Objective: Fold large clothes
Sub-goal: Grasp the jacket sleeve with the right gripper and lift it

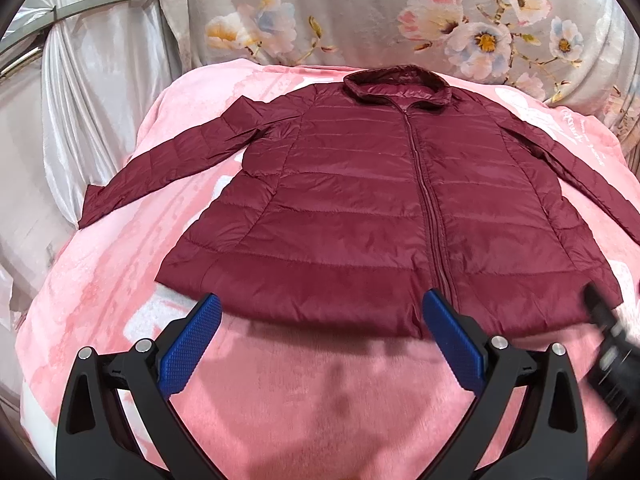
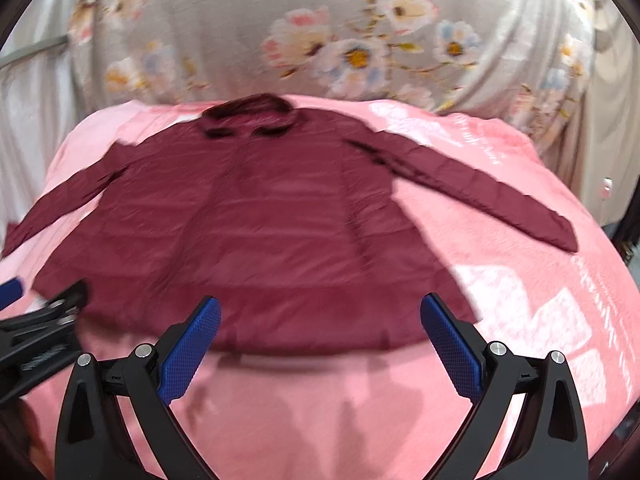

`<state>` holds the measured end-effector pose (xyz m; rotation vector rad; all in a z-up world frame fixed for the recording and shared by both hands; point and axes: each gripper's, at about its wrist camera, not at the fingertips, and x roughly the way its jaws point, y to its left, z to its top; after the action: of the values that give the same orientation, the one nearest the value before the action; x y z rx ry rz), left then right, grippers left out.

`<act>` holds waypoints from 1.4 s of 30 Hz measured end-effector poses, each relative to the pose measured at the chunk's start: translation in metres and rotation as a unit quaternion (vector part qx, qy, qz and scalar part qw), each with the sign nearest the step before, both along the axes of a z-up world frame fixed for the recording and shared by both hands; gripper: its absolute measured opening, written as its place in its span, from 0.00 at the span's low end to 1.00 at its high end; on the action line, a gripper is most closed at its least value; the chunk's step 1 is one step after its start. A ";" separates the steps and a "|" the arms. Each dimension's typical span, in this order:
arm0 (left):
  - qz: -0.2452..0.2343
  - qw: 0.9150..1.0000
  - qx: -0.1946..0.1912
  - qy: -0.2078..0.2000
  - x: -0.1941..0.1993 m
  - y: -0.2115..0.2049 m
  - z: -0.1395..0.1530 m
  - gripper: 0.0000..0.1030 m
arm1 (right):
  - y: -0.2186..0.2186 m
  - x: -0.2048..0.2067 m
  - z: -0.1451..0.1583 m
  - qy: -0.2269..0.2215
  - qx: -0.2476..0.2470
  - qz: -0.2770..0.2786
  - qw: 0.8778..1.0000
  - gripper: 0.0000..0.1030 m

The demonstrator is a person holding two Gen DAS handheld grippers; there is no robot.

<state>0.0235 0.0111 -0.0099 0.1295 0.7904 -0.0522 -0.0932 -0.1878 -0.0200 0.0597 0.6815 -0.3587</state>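
Here, jacket (image 1: 360, 208) flat on blanket (image 1: 304, 400), zipped, collar far, hem nearest, long axis running away. Left gripper (image 1: 322, 316) and right gripper (image 2: 320, 316) spread wide, empty, just short of hem.

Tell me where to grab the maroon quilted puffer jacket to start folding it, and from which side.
Probably take the maroon quilted puffer jacket by its sleeve cuffs, each tool coming in from its own outer side. It lies flat, zipped, front up on the pink fleece blanket, sleeves spread outward, so the cuffs are free edges. Both tools hang open near the hem.
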 end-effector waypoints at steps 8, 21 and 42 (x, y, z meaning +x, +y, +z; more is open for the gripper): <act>0.009 1.000 0.015 -0.001 0.038 0.005 -0.005 0.95 | -0.164 0.014 -0.004 -0.017 0.079 -0.160 0.984 0.95; 0.038 0.999 0.030 0.007 0.099 0.010 -0.012 0.95 | -0.367 0.026 -0.040 -0.054 0.201 -0.361 0.909 0.79; 0.116 0.993 0.015 0.021 0.176 0.062 -0.018 0.95 | -0.136 0.300 0.067 -0.082 0.118 0.067 0.987 0.05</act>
<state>0.1990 0.0730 -0.0276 0.0649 0.8446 0.1771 0.2069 -0.3243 0.0474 0.2638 0.5581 -0.1408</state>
